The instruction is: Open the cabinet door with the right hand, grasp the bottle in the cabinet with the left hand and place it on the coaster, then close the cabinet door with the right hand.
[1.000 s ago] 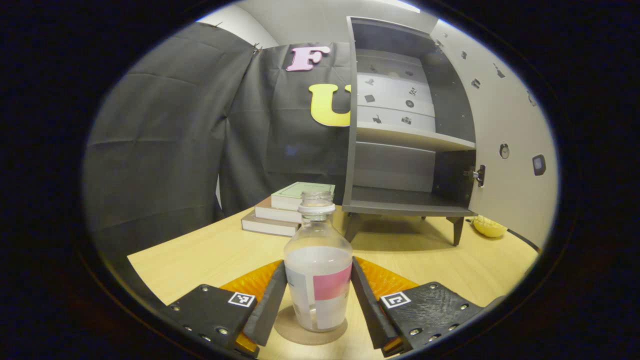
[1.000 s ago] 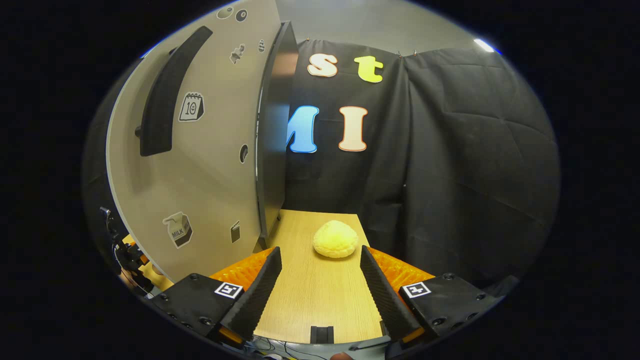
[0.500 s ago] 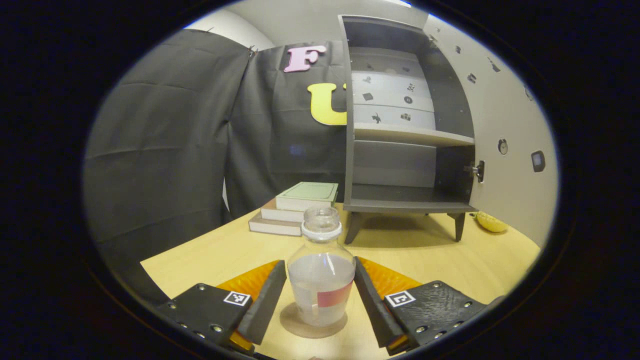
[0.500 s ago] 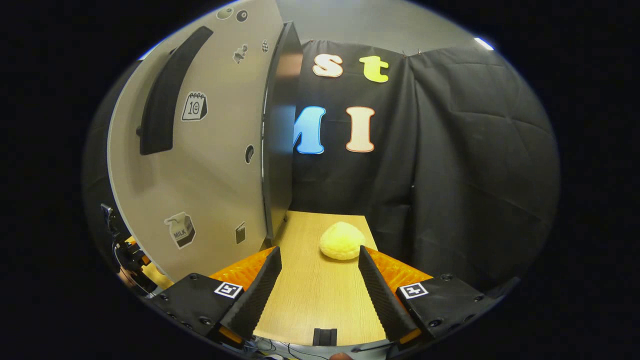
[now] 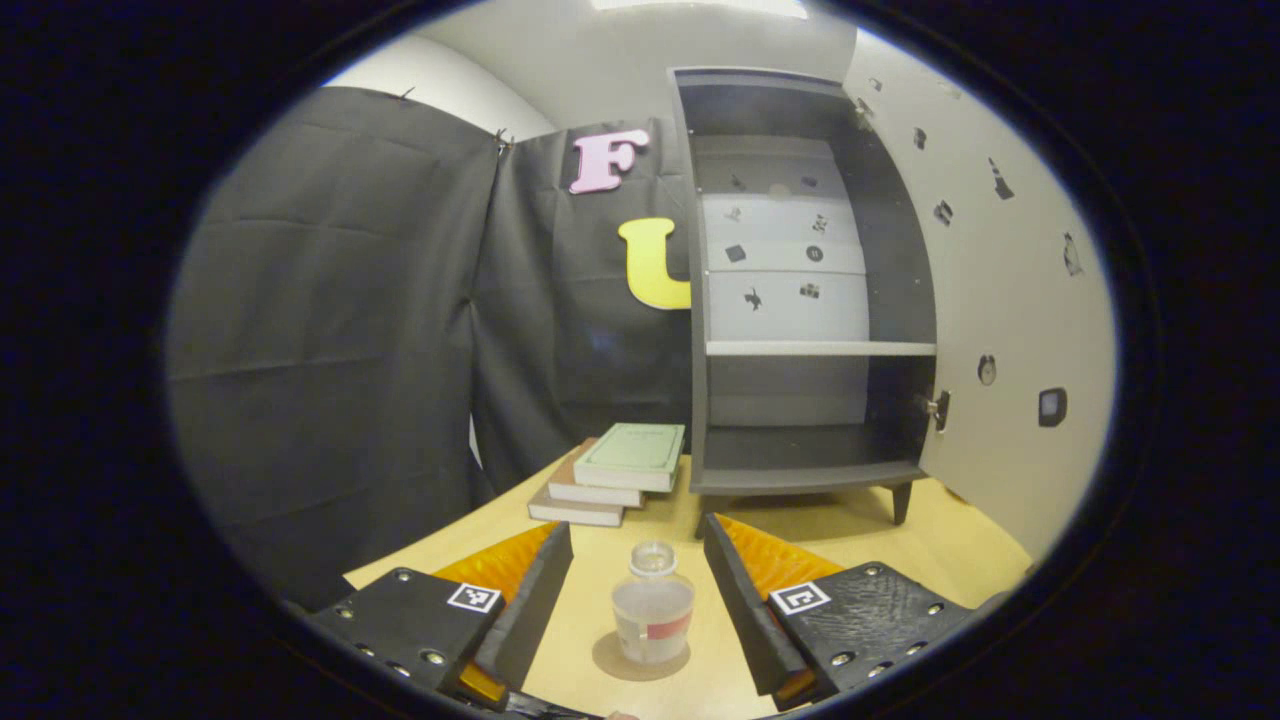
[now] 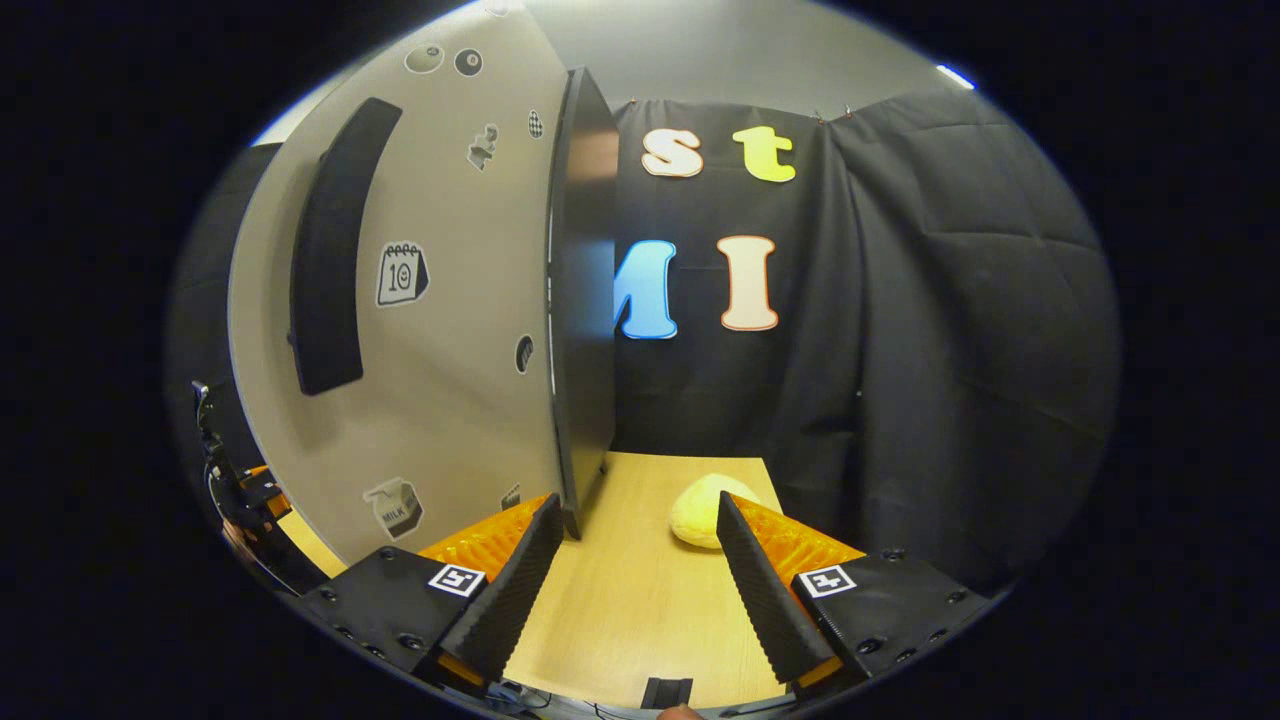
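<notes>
Left tool [image 5: 635, 610] hangs spread and clear of the bottle [image 5: 652, 617], which stands upright on the coaster [image 5: 640, 657] on the surface, while the right tool [image 6: 635, 590], also spread, waits beside the open cabinet door [image 6: 440, 330], presumably to swing it shut.

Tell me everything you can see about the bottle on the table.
The bottle is small, clear and looks like plastic, uncapped, with a white neck ring and a label with a pink band. It stands upright on a round brown coaster on the wooden table, between the left gripper's open fingers, touching neither.
</notes>
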`<state>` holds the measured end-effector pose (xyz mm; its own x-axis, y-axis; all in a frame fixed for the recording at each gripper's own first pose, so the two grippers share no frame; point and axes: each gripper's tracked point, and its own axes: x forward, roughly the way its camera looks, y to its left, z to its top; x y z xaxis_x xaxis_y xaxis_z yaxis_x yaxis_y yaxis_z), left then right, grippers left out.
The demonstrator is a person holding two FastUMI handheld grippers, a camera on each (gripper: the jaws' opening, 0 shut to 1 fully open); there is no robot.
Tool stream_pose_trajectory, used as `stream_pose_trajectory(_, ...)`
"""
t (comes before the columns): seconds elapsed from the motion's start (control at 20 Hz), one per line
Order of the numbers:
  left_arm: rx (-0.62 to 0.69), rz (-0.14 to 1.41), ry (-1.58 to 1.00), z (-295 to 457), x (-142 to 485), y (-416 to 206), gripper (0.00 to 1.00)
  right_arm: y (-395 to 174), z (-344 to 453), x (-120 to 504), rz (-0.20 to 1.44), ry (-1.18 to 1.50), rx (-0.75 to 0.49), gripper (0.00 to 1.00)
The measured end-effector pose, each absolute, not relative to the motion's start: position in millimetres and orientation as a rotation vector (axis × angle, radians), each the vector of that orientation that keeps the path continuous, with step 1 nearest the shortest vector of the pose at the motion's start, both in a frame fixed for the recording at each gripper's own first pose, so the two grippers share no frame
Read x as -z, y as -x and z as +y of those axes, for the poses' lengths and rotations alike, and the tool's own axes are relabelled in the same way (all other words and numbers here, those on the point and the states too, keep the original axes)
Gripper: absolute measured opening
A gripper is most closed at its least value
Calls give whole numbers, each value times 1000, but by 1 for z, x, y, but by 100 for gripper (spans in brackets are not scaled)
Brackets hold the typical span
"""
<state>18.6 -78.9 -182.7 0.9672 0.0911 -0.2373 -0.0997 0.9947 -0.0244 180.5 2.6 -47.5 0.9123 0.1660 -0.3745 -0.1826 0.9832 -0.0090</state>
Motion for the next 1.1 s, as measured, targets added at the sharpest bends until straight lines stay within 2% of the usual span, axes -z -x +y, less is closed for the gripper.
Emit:
stream_pose_trajectory(0.05, -89, 224, 38, -82, 161, -17, 80, -184, 5, 43, 370, 44, -193, 96)
stream_pose_trajectory(0.25, -68, 165, 27, -84, 96, -13, 80, -193, 23, 20, 338, 15, -245, 96)
stream_pose_trajectory(0.45, -58, 101, 18, -78, 59, -12, 80, -197, 31, -9, 291, 14, -252, 96)
stream_pose_trajectory(0.5, -54, 87, 30, -77, 55, -12, 82, -197, 33, -14, 283, 3, -250, 96)
stream_pose_trajectory(0.65, -41, 95, 54, -67, 59, -14, 80, -193, 48, -30, 263, -52, -255, 94)
stream_pose_trajectory(1.0, -9, 99, 71, -25, 65, -23, 80, -187, 54, -44, 236, 35, -121, 95)
stream_pose_trajectory(1.05, -4, 103, 81, -18, 67, -24, 80, -186, 57, -45, 238, 25, -116, 90)
stream_pose_trajectory(1.1, 0, 105, 90, -12, 67, -24, 80, -185, 62, -46, 237, 17, -114, 94)
